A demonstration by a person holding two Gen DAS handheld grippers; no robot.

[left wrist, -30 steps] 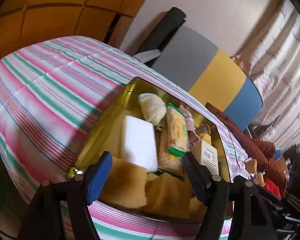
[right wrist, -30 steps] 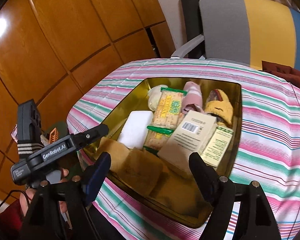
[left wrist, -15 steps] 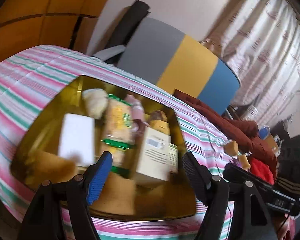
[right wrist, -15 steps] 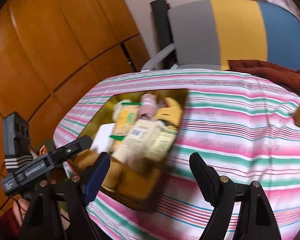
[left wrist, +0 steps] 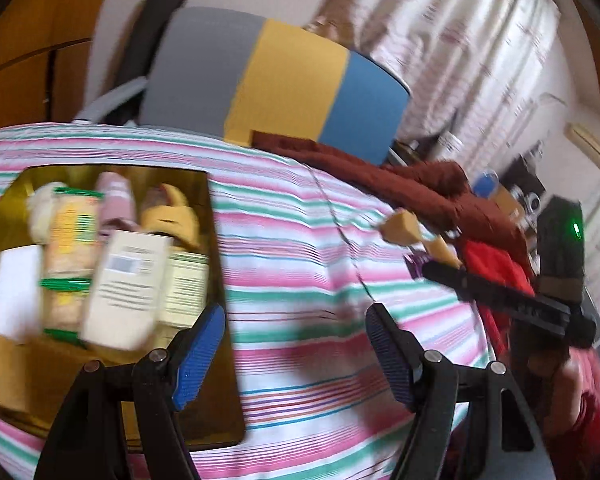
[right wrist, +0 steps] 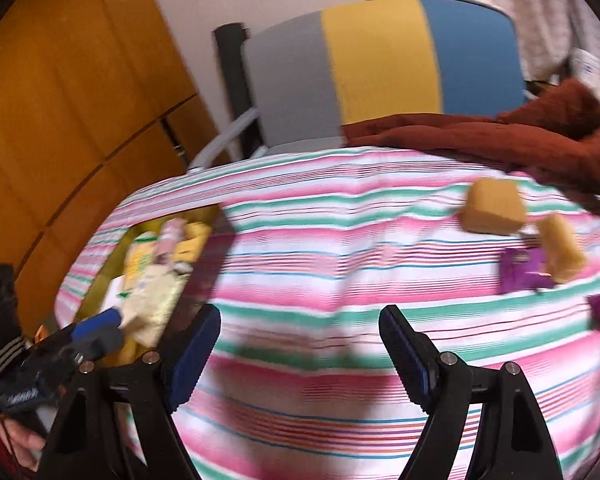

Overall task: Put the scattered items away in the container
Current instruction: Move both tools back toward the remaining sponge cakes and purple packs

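Both grippers, left (left wrist: 296, 354) and right (right wrist: 300, 354), gaped, holding nothing; tin (left wrist: 216, 240) packed; sponges (right wrist: 494, 208) lay well apart on cloth (right wrist: 340, 248).

A grey, yellow and blue chair back (right wrist: 384, 68) stands behind the striped cloth (right wrist: 340, 280), beside wooden panels (right wrist: 72, 92), with a rust-red garment (left wrist: 412, 184) and pale curtains (left wrist: 460, 40).

Both feeds came to me smeared with motion blur, worst over the striped cloth (right wrist: 340, 240) and the tin's contents (left wrist: 124, 272). Soft daylight filtered through the curtains (left wrist: 460, 40) on the right. Fisheye bending curved the edges, with dark vignetting in the corners.
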